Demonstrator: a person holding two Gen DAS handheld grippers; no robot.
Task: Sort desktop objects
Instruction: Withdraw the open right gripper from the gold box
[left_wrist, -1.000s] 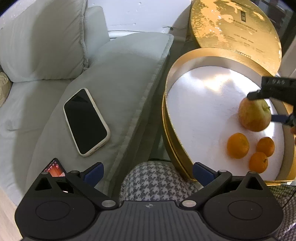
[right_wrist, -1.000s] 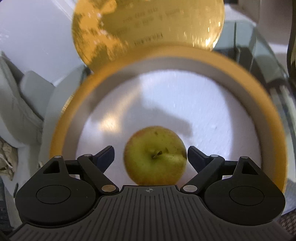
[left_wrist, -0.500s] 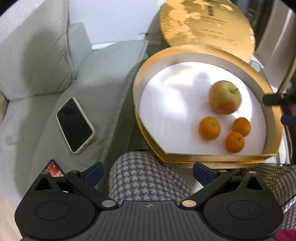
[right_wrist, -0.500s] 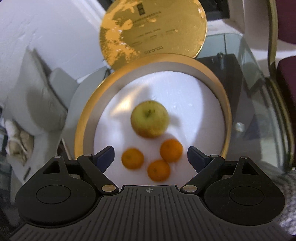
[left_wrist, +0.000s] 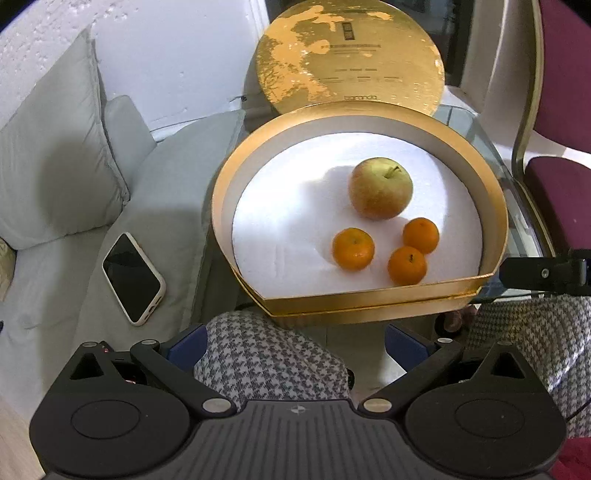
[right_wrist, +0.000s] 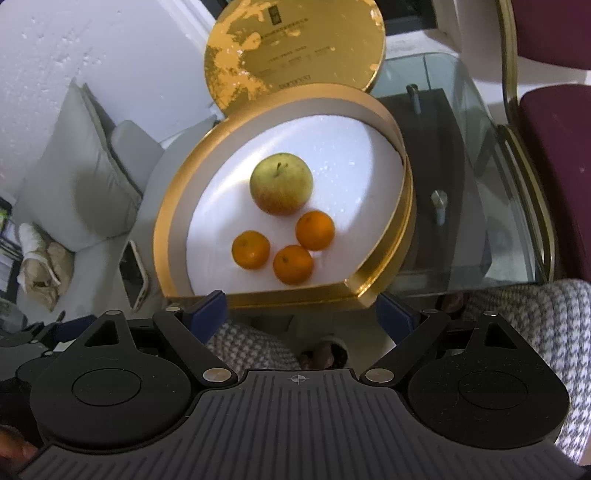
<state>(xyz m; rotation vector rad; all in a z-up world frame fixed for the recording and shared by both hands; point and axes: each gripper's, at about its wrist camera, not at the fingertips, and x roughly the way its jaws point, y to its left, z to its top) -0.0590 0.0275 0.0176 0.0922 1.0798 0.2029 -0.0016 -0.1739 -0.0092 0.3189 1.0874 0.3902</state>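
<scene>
- On the far left, a black-screened smartphone in a pale case (left_wrist: 133, 277) is lying flat on a light grey sofa cushion (left_wrist: 166, 206), beside the tabletop's edge.
- Low in the left wrist view, the left claw (left_wrist: 295, 341) is hanging wide open over a houndstooth-clad knee (left_wrist: 269, 358), gripping nothing.
- On the glass tabletop (right_wrist: 480, 206), a gold D-shaped gift box with a white foam floor (left_wrist: 495, 206) is sitting open, its straight side nearest the person.
- Behind the box, a round gold lid (left_wrist: 351, 55) is leaning upright.
- Inside the box, a yellow-green apple with a reddish blush (left_wrist: 380, 187) is resting stem-up towards the back, well apart from both claws.
- Just in front of the apple, three small orange mandarins (left_wrist: 353, 249) (left_wrist: 407, 265) (left_wrist: 421, 235) are lying in a close cluster.
- Below the box's front edge in the right wrist view, the right claw (right_wrist: 301, 308) is spreading wide with nothing between its fingers.
- At the far right, a maroon-upholstered chair with a brass frame (left_wrist: 561, 192) is standing beside the tabletop.
</scene>
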